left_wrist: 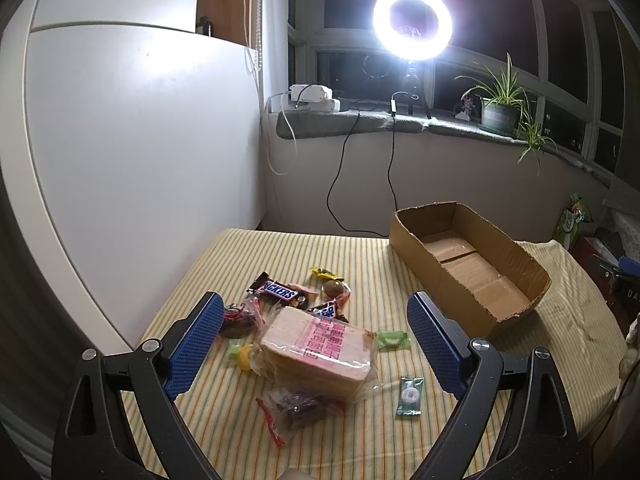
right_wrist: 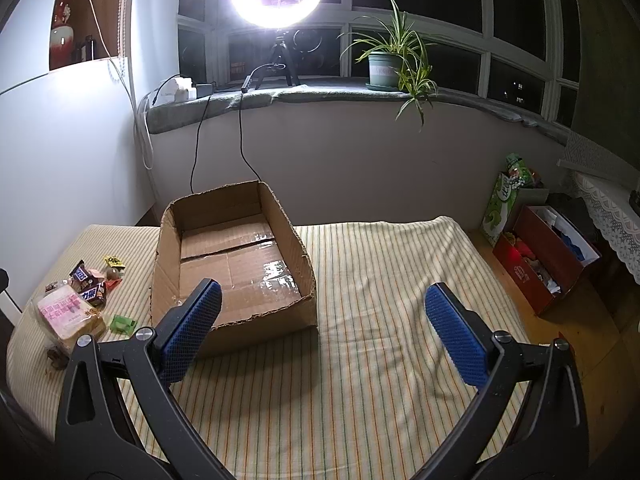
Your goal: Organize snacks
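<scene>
A pile of snacks lies on the striped cloth: a clear pack of wafers with pink print (left_wrist: pixel 320 350), a Snickers bar (left_wrist: pixel 278 290), a round brown candy (left_wrist: pixel 335 289), a green sweet (left_wrist: pixel 394 340), a mint in a green wrapper (left_wrist: pixel 410 396) and a dark red-wrapped snack (left_wrist: pixel 298 404). My left gripper (left_wrist: pixel 316 312) hangs open above the wafer pack, touching nothing. An empty cardboard box (left_wrist: pixel 416 256) stands to the right. My right gripper (right_wrist: pixel 322 300) is open over the cloth, just in front of the box (right_wrist: pixel 264 326). The wafers (right_wrist: pixel 68 314) lie left of it.
A ring light (left_wrist: pixel 412 22) on a tripod, a potted plant (left_wrist: pixel 500 112) and a power strip (left_wrist: pixel 316 98) with hanging cables sit on the windowsill behind. A white wall borders the left. A red box (right_wrist: pixel 548 260) and green bags (right_wrist: pixel 506 200) stand on the floor at the right.
</scene>
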Demonstrator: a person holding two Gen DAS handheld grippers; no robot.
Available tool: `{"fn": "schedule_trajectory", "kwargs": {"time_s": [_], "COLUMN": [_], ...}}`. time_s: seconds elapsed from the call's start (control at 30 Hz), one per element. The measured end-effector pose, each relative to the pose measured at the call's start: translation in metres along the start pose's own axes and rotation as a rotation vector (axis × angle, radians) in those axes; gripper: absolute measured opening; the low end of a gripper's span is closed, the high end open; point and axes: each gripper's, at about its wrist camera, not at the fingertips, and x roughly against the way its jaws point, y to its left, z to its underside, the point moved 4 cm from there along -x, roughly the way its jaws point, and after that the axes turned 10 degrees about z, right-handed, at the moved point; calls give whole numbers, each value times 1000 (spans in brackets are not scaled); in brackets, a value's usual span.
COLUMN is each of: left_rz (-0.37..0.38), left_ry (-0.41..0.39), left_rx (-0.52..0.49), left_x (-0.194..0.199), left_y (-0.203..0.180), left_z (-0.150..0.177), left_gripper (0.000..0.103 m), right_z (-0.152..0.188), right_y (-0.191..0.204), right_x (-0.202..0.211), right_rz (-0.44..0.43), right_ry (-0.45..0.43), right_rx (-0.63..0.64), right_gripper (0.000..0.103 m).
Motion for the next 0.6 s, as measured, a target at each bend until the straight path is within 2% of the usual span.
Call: {"fn": "schedule_trajectory", "kwargs": {"time_s": [0.6], "left_rz": [3], "left_ry": [2], "left_rx": [4], "left_x": [-1], "left_y": [-1], "left_z": [0], "left_gripper": [93], "right_z": [0], "right_y": [1], "right_x": [1], "right_rz": [-4], "right_ry": [0], "right_rx": [3], "right_gripper": [103]}}
